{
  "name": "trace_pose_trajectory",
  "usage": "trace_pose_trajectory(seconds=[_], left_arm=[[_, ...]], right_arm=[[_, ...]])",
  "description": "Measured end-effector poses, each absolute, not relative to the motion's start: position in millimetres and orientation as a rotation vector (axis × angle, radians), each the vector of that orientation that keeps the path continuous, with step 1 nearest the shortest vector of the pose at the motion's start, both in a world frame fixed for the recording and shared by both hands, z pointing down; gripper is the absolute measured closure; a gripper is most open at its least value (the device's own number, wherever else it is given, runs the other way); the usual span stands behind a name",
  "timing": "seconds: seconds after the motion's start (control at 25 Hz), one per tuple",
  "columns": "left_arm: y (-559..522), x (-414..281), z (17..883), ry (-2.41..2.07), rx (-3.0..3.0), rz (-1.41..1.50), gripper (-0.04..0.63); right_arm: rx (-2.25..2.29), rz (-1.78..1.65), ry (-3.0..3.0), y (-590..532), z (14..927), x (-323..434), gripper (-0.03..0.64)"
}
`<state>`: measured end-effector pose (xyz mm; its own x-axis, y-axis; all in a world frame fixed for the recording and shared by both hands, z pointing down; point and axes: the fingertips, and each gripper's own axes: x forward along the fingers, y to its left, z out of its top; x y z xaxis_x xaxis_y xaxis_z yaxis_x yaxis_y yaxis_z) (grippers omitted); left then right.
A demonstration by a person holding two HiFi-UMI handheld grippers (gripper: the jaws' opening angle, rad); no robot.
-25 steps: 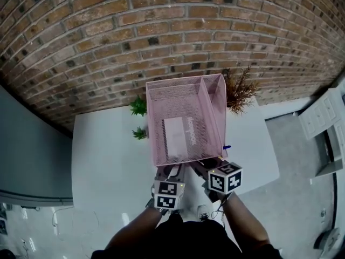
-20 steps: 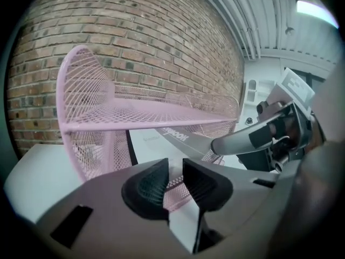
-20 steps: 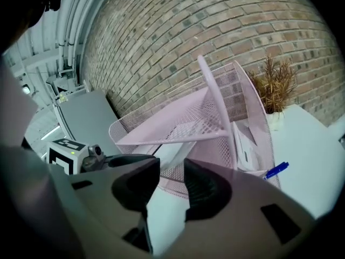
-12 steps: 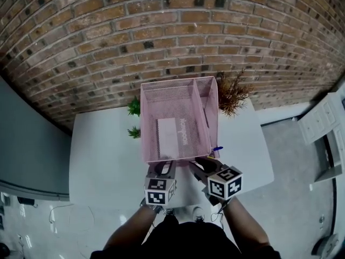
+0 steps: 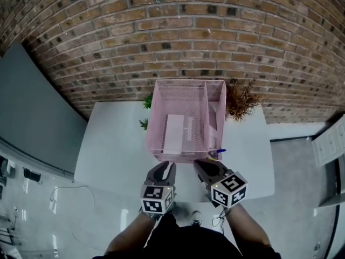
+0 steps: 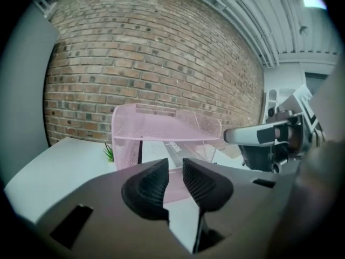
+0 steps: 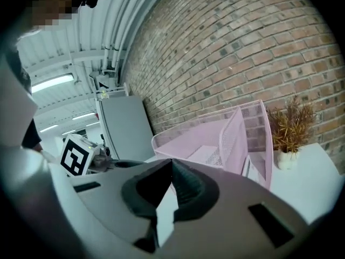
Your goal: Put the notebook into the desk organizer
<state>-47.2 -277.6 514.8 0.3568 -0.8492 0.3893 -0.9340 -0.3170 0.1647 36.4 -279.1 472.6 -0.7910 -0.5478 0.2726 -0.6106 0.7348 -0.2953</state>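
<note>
Both grippers now sit back from the pink desk organizer (image 5: pixel 155 117), nearer the person than they were 1 second ago, when they hovered at its near wall. The right gripper (image 5: pixel 204 165) had its jaws wide; they have just been closing and now meet at the tips with nothing between them. The left gripper (image 5: pixel 164 166) has its jaws a little apart, released and empty. The notebook (image 5: pixel 175 134) lies flat in the larger of the organizer's 2 compartments, touched by neither gripper. The organizer stands on the white worktop (image 5: pixel 113 144), with a dried plant (image 5: pixel 240 99) just beside its far right corner. Judging by this, the placement is done and the hands are pulling away; nothing appears left to do but retreat.
</note>
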Motion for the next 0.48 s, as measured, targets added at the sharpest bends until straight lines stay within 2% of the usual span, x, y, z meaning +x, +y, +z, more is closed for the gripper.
trace_pose_trajectory(seconds=[0.2,0.48], left_arm=[[-234.8,-52.9,492.8,-1.715,2.198,0.276,0.575],[-174.7,-81.5,486.1,-1.849,2.084,0.289,0.589]], right_arm=[[0.751,0.51,-2.837,-252.9,466.0,26.0,0.614],[0.532,0.531,-2.883,-214.1,463.8,-13.9,0.614]])
